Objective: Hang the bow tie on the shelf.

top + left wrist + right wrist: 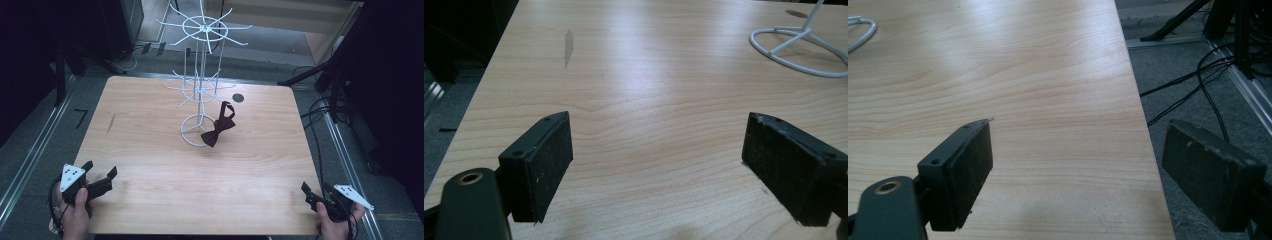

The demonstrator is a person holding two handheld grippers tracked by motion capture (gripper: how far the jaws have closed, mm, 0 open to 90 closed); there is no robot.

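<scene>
Maroon bow tie (218,129) mid-table, well apart from both gaping tongs

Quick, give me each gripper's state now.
Left gripper: open, holding nothing, over the light wooden table.
Right gripper: open, holding nothing.

A light wooden bench (150,150) carries a dark streak (110,123) toward its left side and a small round dark spot (238,97) near its far edge. Black cables (320,107) trail on the grey floor (45,145) right of the bench.
</scene>
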